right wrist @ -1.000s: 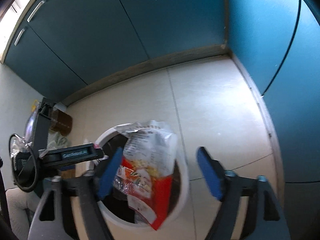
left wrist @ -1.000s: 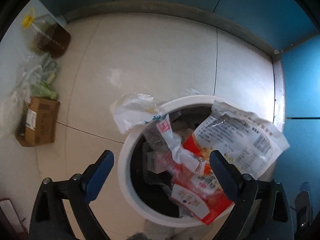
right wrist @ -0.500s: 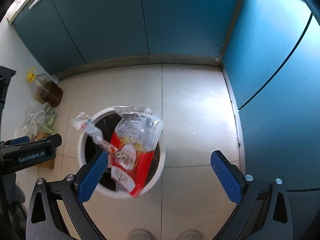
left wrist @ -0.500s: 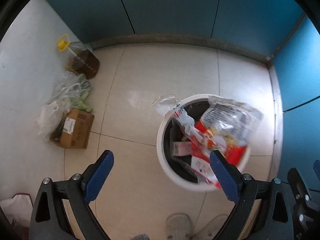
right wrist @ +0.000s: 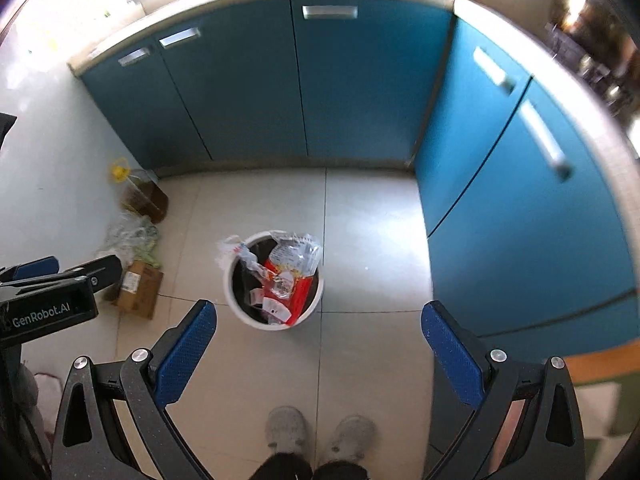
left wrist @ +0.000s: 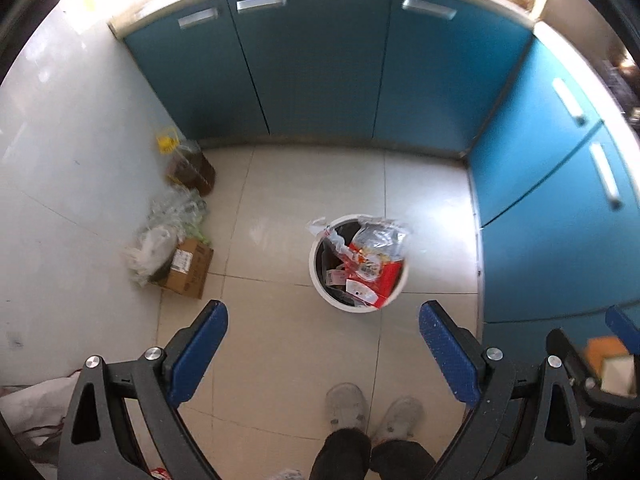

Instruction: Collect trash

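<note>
The white trash bin is being seen from high above, standing on the tiled floor toward the corner formed by the two runs of blue cabinets. It is being filled nearly to the rim: a red and clear snack bag is being propped against the bin's right side with its top poking above the rim, a crumpled clear wrapper is being draped over the far-left rim, and smaller wrappers are lying inside.

The left gripper is being held well above the bin, its jaws spread wide with nothing between them. The right gripper is being held likewise, jaws wide apart and empty.

Judging from this, the wrappers are counted as deposited, though two are being left hanging at the rim rather than pushed down.

Further out, against the white wall at the floor's left edge, a pile of clear plastic bags and a cardboard box are being left beside an oil jug with a yellow cap; whether the bags and box are trash to be collected cannot be told. The person's grey shoes are being shown at the bottom.
</note>
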Demonstrator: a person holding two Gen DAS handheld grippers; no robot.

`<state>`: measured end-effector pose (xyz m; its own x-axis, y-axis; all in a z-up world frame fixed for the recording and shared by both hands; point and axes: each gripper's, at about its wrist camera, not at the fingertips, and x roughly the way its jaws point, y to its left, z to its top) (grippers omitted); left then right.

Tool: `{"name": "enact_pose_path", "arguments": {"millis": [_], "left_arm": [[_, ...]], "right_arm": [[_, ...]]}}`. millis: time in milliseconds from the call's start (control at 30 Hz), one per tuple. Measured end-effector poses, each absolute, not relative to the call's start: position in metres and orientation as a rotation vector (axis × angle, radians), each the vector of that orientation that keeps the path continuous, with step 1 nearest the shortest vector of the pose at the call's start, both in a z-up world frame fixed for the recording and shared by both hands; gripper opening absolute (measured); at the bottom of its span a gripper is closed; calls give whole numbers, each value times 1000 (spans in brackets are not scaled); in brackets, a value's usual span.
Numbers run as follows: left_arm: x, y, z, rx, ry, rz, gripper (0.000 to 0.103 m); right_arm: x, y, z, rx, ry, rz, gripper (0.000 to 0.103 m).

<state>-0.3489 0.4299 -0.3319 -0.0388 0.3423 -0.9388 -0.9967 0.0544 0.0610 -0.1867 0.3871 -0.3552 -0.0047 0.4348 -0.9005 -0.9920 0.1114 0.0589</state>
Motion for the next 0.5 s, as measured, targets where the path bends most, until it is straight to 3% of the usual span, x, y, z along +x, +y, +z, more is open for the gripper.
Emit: {"name": "enact_pose_path", "arguments": {"millis": [233, 500], "left_arm": [[-347, 358, -219, -854, 924, 1339, 98], [-351, 283, -140, -871, 804, 1311, 98]], "right_arm": [[-171, 315, -221, -692, 951, 1409, 103], [-159, 235, -129, -642, 975, 1585, 103]]}}
